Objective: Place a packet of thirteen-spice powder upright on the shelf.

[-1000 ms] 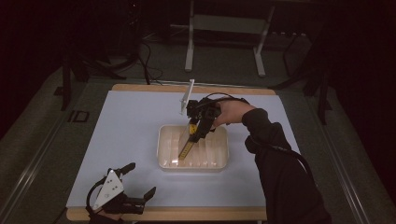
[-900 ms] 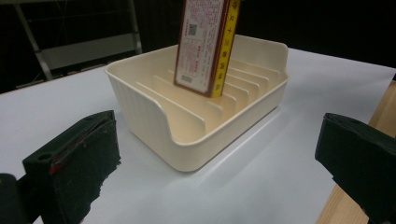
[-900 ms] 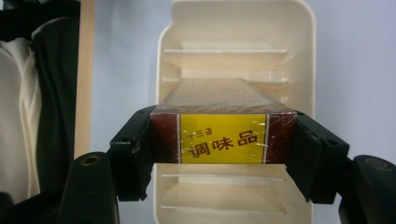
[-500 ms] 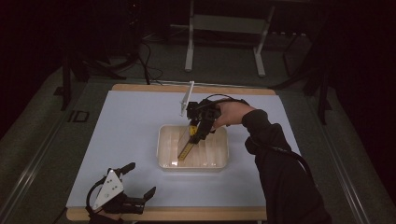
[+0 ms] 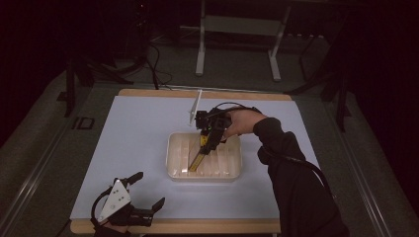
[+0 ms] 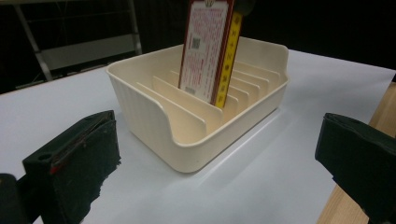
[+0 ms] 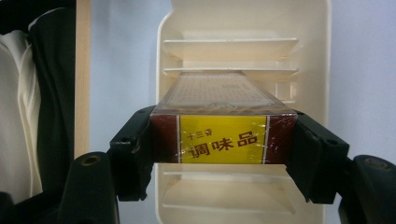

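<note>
I have the right gripper (image 5: 210, 140) clamped on the seasoning box (image 7: 223, 138), lower end standing between dividers of the cream rack (image 5: 174, 163) at table centre. My left gripper (image 5: 141, 195) rests at seven o'clock, jaws wide.

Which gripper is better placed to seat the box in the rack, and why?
Right: the right gripper already clamps the box over the rack; the left gripper sits open at the table edge.

- A darkened lab or recording studio, not a home.
- The desk (image 5: 148, 128), covered in a plain white sheet, stands lit amid blackness.
- At twelve o'clock, a metal stand (image 5: 237, 29); at ten o'clock, cables (image 5: 153, 69) trail over grey carpet.
</note>
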Demonstrator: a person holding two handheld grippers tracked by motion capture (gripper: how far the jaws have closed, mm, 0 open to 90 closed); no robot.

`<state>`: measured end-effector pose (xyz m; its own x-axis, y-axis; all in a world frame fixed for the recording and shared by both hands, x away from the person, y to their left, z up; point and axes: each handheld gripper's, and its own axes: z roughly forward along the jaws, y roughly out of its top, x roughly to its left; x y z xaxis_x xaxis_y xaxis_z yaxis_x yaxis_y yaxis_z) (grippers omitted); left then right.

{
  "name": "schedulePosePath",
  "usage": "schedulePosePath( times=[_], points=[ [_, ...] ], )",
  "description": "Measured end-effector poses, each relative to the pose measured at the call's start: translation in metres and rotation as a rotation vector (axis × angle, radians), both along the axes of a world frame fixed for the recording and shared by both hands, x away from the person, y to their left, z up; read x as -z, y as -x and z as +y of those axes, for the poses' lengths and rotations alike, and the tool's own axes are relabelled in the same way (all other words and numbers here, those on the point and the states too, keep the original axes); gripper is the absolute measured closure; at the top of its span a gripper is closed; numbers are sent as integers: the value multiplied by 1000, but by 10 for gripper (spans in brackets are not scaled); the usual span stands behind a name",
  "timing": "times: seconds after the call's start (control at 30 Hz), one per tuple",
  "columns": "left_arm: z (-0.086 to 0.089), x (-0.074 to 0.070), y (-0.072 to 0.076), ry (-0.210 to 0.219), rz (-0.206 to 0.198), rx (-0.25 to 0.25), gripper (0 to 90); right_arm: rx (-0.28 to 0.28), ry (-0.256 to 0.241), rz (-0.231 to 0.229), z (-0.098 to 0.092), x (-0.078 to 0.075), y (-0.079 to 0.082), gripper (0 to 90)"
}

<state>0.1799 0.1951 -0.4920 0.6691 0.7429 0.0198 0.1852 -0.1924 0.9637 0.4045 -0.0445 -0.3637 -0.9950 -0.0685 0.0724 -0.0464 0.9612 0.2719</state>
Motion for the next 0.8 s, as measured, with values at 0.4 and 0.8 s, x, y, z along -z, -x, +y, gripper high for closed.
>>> schedulePosePath(
  times=[0.4, 0.8],
  points=[
    [-1, 0, 0, -1, 1, 4, 0, 18, 19, 19, 10, 13, 1, 318],
    [-1, 0, 0, -3, 3, 10, 0, 22, 13, 43, 19, 29, 2, 318]
  ],
)
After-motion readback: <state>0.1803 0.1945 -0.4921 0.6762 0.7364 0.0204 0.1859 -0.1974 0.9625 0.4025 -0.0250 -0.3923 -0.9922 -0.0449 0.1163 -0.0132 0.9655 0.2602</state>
